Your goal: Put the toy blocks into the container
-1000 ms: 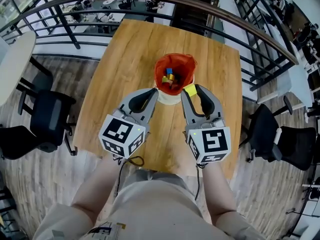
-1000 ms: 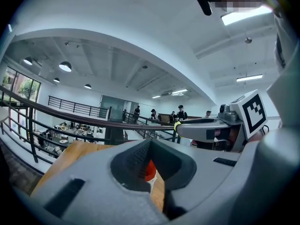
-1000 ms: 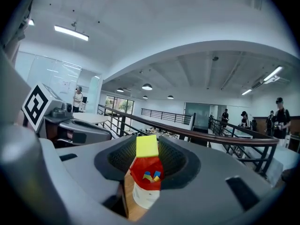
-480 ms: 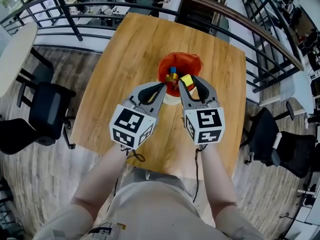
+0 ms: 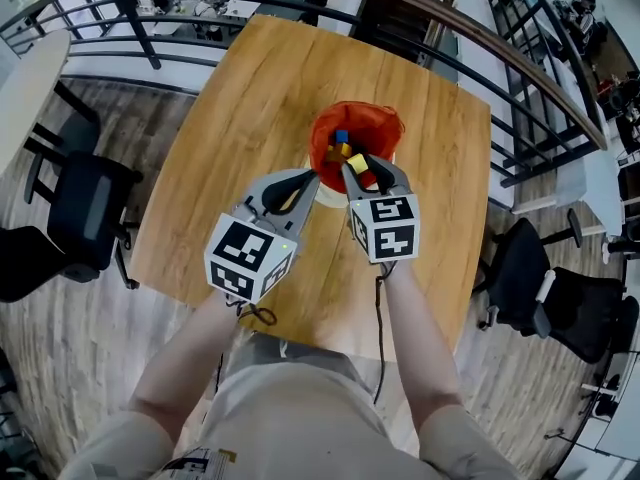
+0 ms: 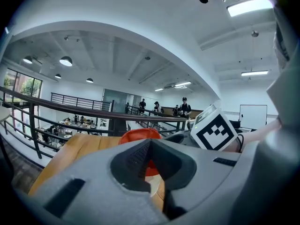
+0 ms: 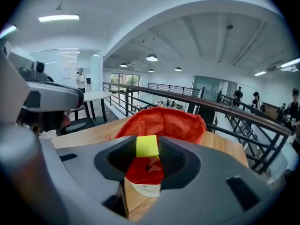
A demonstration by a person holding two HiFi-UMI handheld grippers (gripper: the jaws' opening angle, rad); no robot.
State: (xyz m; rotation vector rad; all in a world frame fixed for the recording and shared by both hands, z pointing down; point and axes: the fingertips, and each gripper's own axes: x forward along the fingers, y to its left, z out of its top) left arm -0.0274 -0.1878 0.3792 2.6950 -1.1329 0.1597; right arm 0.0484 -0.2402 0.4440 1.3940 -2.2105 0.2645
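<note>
Wooden table [image 5: 250,118], with the orange container [image 5: 352,111] on it. Left gripper [image 5: 306,178] just at the near side of the container, pinched closed on nothing; right gripper [image 5: 366,166] over the container's near rim, squeezing a yellow block [image 5: 358,163], a few other blocks [image 5: 341,138] already inside. Looks like the drop-in step: next, reach a bit farther over the container's mouth, then let go to drop the block in, not on the rim.

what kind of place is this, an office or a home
Probably an open-plan office, on a mezzanine: a metal railing edges the floor, desks fill the level below, and wheeled office chairs flank the wooden table.
</note>
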